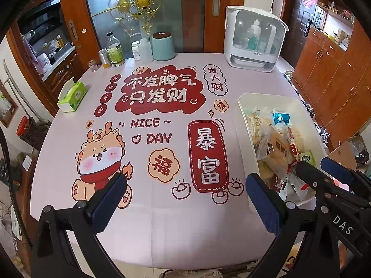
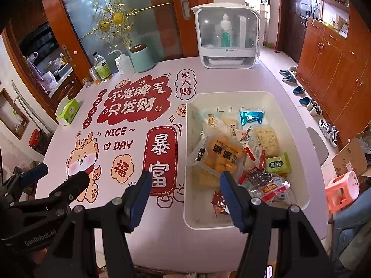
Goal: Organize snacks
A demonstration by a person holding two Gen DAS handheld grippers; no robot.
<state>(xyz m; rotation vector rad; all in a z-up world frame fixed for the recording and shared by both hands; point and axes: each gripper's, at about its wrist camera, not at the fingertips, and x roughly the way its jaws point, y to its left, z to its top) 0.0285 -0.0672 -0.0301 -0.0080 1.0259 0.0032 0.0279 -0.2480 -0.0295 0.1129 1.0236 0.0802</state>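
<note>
Seen first through the left wrist camera: left gripper [image 1: 185, 199] hovering over a pink tabletop [image 1: 162, 220] printed with red lettering and a cartoon dragon-dog, jaws spread wide, nothing between them. White bin [image 1: 245, 125] of packaged snacks [image 1: 278, 148] off to the right, with the right gripper [image 1: 324, 166] reaching in above its near end. Green tissue box [image 1: 73, 96] at the left edge; bottles [image 1: 115, 49], a mint canister [image 1: 163, 46] and a white cabinet appliance [image 1: 252, 39] along the far side.

Next, through the right wrist camera: right gripper [image 2: 185, 199] above the bin's [image 2: 299, 153] near left rim, jaws open fairly wide and empty. One blue pad over the tabletop [image 2: 162, 238], the other over the bin. Snacks [image 2: 222, 155] heaped inside: orange, yellow, green and blue packets. Left gripper [image 2: 58, 173] at lower left.
</note>
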